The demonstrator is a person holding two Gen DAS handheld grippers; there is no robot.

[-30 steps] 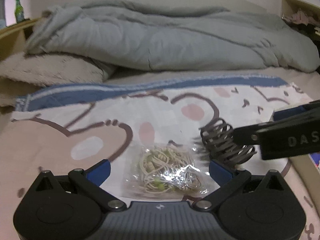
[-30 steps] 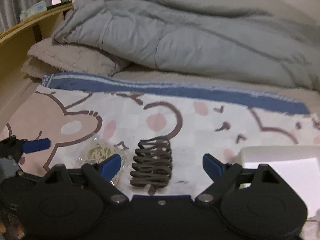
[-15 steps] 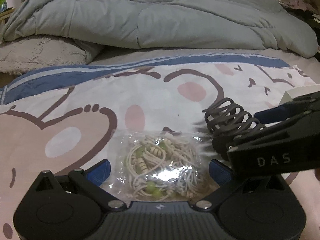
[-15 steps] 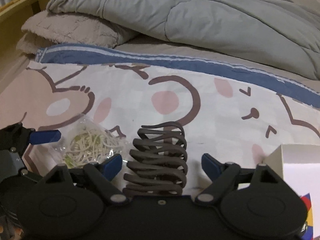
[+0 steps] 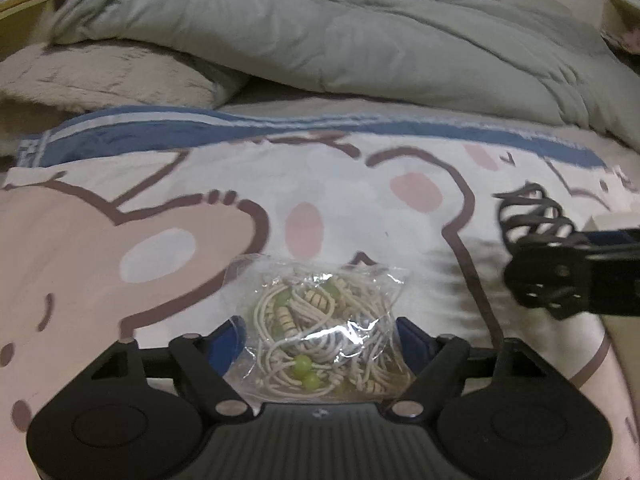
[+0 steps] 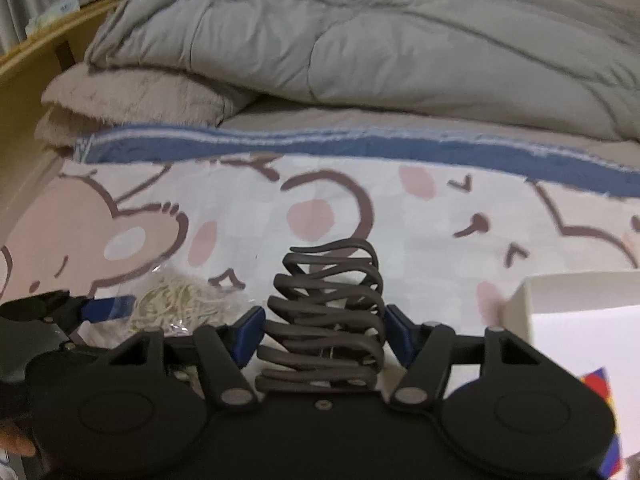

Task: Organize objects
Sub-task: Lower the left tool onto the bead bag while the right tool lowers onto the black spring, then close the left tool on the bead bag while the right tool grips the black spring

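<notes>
closing jaws: bead bag [image 5: 320,332] btwn left gripper [image 5: 320,340], claw clip [image 6: 324,320] btwn right gripper [image 6: 322,334].

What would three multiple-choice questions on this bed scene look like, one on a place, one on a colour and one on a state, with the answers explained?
1. Where does the clear plastic bag of cream cords and green beads lie?
A. On the cartoon-print cloth
B. On the grey duvet
C. Inside the white box

2. What colour is the coiled spiral hair clip?
A. Bright red
B. Dark brown
C. Yellow

3. What sits between the fingers of the right gripper?
A. Nothing
B. The bag
C. The clip

Answers:
1 A, the bag rests on the cartoon-print cloth, well short of the grey duvet.
2 B, its coils show dark brown in both views.
3 C, the clip fills the gap between the blue pads as the jaws are closing.
</notes>
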